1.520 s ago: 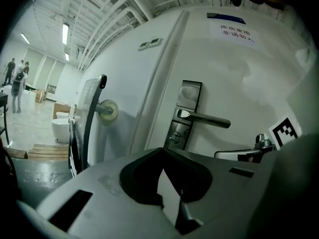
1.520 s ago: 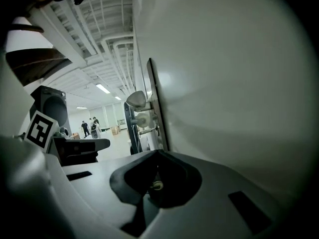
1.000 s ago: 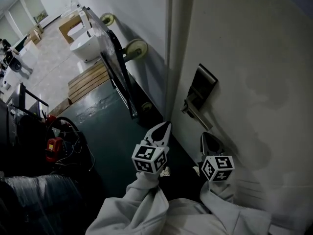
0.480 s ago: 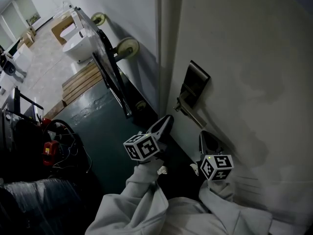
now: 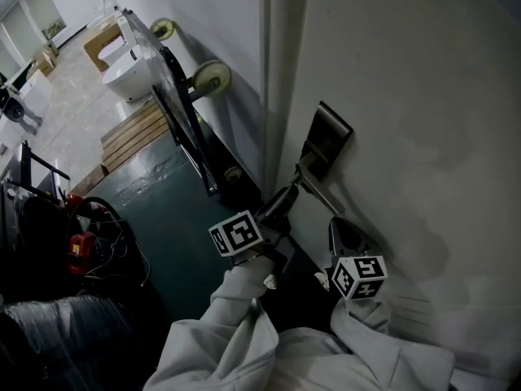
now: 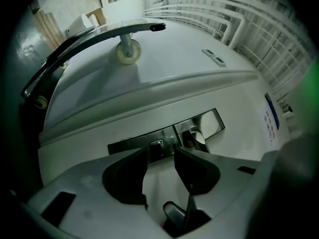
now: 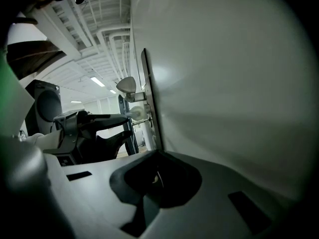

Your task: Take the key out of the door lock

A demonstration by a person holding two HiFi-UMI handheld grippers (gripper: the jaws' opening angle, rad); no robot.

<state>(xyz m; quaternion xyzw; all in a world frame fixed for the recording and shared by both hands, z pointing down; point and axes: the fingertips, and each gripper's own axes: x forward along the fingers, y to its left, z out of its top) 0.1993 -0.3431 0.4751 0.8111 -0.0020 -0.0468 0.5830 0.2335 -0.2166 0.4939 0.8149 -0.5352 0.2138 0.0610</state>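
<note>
My left tool [image 6: 160, 153] has just opened its jaws and grips nothing, tips at the lock plate [image 6: 127, 145] with the key [image 6: 157, 145] still in the lock just beyond the gap, left of the handle [image 6: 197, 136]; right tool [image 7: 156, 177] closed, empty, close beside the door [image 5: 407, 96] face.

The left gripper [image 5: 279, 200] reaches level toward the far right, rolled so its marker cube [image 5: 236, 235] sits tilted. Its jaws have just been opening and stand apart with nothing clamped between them. The right gripper [image 5: 342, 230], just right of it and nearer, points slightly downward, jaws closed together. Grey sleeves [image 5: 244, 332] cover both arms.
</note>
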